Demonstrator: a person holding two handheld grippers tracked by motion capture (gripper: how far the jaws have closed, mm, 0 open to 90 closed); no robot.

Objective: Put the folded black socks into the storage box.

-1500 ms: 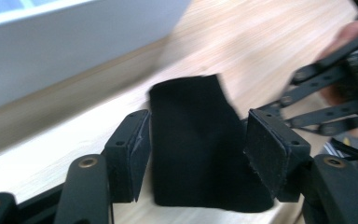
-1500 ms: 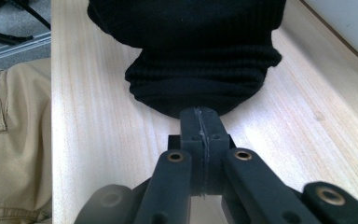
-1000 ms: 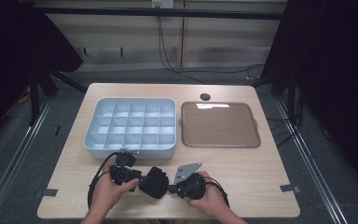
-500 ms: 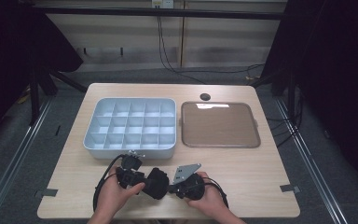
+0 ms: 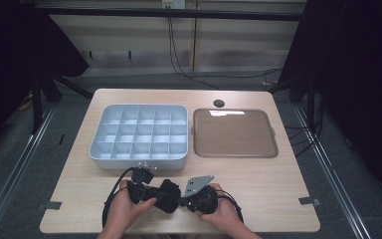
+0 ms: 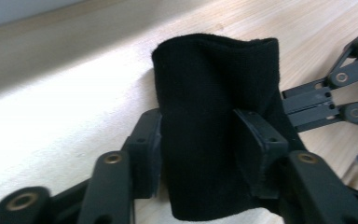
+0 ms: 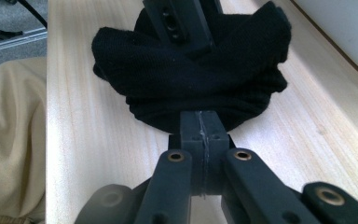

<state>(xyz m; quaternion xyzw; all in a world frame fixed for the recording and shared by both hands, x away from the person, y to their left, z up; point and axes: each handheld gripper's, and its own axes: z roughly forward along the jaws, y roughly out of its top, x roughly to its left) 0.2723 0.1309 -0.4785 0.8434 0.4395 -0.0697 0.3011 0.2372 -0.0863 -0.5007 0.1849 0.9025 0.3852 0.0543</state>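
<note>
Bench [image 5: 278, 194] is showing pale wood grain, light tan throughout. Black knitted cloth [image 5: 169, 195], plain and unpatterned, is lying near the bench's front edge. Left tongs [image 6: 200, 144] and right tongs [image 7: 199, 133] are showing matt black, with brass-coloured rivets at the joints. Behind the cloth, a compartment box [image 5: 139, 135] is showing pale blue-grey. Right of that box, a tray [image 5: 235, 133] is showing brown with a grey rim. Trousers [image 7: 9, 140] beside the bench are showing khaki.

Table [image 5: 278, 199]: light wood, tape [image 5: 309, 200] at near corners.
Floor [image 5: 25, 164]: grey carpet, metal rails [image 5: 10, 179] on both sides.
Back: pale panelled wall [image 5: 238, 45], cables [image 5: 179, 55] hanging.
Sides: black curtains [image 5: 358, 74].
</note>
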